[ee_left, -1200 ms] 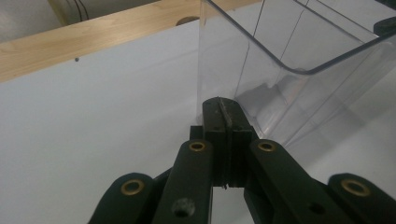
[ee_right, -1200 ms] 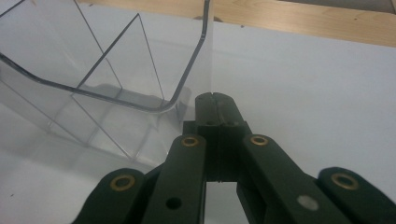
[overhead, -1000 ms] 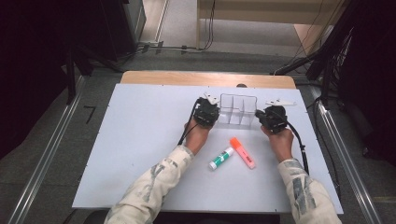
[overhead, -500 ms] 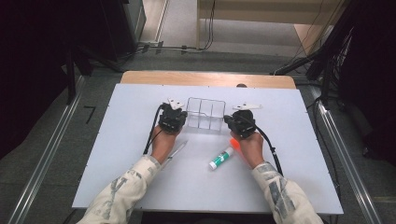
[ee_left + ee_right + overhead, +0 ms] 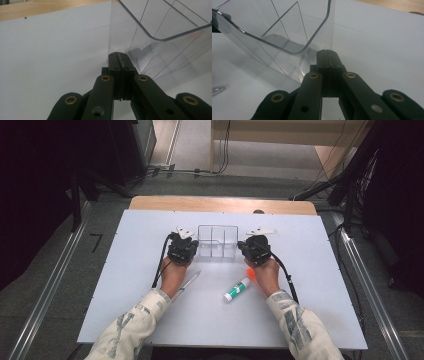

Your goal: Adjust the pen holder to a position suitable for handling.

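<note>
Nearest the person, a glue stick (image 5: 237,290) with a green cap lies on the white desk (image 5: 125,285), just in front of the clear organizer tray and a little toward its right end. An orange marker (image 5: 250,272) peeks out from under the right hand beside it. A slim silvery pen (image 5: 188,281) lies in front of the tray's left end, by the left hand.

Since a second ago, both hands and the tray between them have slid leftward across the desk, away from the glue stick and marker, which now sit under the right hand instead of between the two. The pen has come into sight. This looks like the tray being repositioned by pushing from both ends.

The left gripper (image 5: 182,248) sits at the tray's left end, its fingers (image 5: 120,65) pressed together with nothing between them, tips against the lower corner of the wall. The right gripper (image 5: 256,249) mirrors it at the right end, fingers (image 5: 327,61) likewise pressed together and empty.

The clear organizer tray (image 5: 217,227) stands upright mid-desk between the grippers. It is transparent plastic with rounded rim corners and thin dividers forming compartments, all apparently empty.

Beyond it runs a wooden strip (image 5: 220,205) along the desk's far edge.
</note>
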`<state>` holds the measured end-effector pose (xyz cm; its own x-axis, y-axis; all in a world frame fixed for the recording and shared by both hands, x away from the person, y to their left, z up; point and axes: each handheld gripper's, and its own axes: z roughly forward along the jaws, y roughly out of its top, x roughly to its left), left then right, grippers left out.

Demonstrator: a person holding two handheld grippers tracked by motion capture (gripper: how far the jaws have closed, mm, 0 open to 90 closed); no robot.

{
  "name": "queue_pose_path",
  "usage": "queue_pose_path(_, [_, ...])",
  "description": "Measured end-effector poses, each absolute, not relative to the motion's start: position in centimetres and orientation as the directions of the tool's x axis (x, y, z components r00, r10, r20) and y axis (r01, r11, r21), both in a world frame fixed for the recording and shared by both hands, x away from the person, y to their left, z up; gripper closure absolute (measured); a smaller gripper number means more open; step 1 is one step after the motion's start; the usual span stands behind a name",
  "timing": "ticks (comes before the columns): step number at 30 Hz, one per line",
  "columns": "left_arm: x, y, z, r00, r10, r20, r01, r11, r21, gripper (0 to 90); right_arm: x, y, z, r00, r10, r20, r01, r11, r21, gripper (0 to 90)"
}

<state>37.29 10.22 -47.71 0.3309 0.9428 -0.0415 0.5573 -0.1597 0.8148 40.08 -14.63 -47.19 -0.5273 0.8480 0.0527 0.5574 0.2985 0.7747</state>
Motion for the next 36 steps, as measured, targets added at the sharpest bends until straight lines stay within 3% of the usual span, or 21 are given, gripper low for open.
queue_pose_path(8, [35.6,12.2,-48.2,0.308,0.949,-0.065,0.553,-0.123,0.824,80.8,39.3,-16.3,-46.8,-0.533,0.846,0.011,0.516,0.315,0.797,75.9])
queue_pose_path(9, [34.6,13.1,-48.2,0.308,0.950,-0.043,0.539,-0.137,0.831,73.0,38.9,-17.6,-46.6,-0.522,0.853,0.020,0.514,0.297,0.805,67.3])
queue_pose_path(12, [33.2,14.2,-48.1,0.278,0.960,-0.018,0.518,-0.134,0.845,56.8,38.2,-19.3,-46.2,-0.510,0.860,0.023,0.512,0.282,0.811,56.2])
queue_pose_path(20, [31.1,16.1,-48.0,0.244,0.969,-0.031,0.531,-0.107,0.841,30.4,36.3,-24.4,-46.1,-0.478,0.876,0.061,0.520,0.227,0.823,39.0])
queue_pose_path(29, [29.1,17.8,-48.3,0.219,0.974,-0.054,0.549,-0.077,0.833,24.3,33.5,-27.8,-47.3,-0.434,0.900,0.042,0.550,0.228,0.804,24.5])
queue_pose_path(36, [27.7,18.6,-48.6,0.213,0.976,-0.054,0.557,-0.076,0.827,23.9,31.7,-29.7,-47.9,-0.424,0.904,0.059,0.587,0.224,0.778,20.4])
